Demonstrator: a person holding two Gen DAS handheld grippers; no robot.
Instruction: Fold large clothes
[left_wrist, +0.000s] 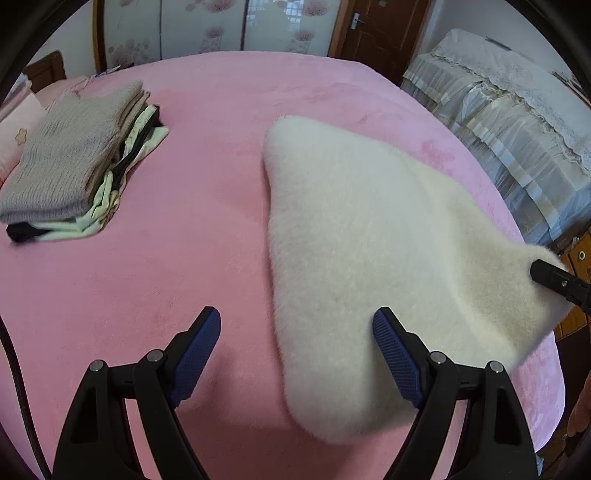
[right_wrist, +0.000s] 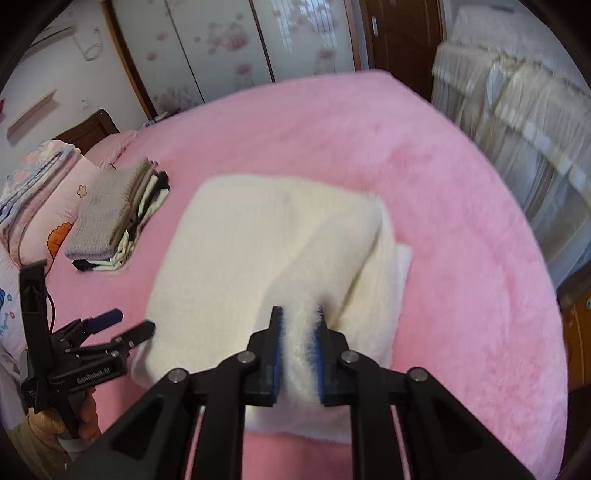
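A large cream-white fluffy garment (right_wrist: 258, 251) lies on the pink plush bed cover (right_wrist: 461, 295), folded into a thick pad near the middle of the bed. In the right wrist view it fills the centre, and its near edge rises toward the camera.

The right gripper (right_wrist: 299, 332) has its two blue-padded fingers pressed together on a raised fold of this white garment, so the fur bulges between the pads. In the left wrist view the same gripper shows as a black tip at about 3 o'clock, biting the lifted corner of the garment (left_wrist: 369, 240), which stretches up from the bed toward it.

The left gripper (left_wrist: 295, 328) has its fingers wide apart and nothing is between them. Its left finger is over the bare pink cover (left_wrist: 184, 258); its right finger is at the edge of the white garment. In the right wrist view this gripper appears at about 8 o'clock, held by a hand (right_wrist: 48, 424), with its tips just beside the left edge of the garment.

A stack of folded clothes with a grey-beige knitted piece on top (left_wrist: 70, 158) rests on the bed at about 10 o'clock, well apart from the white garment.
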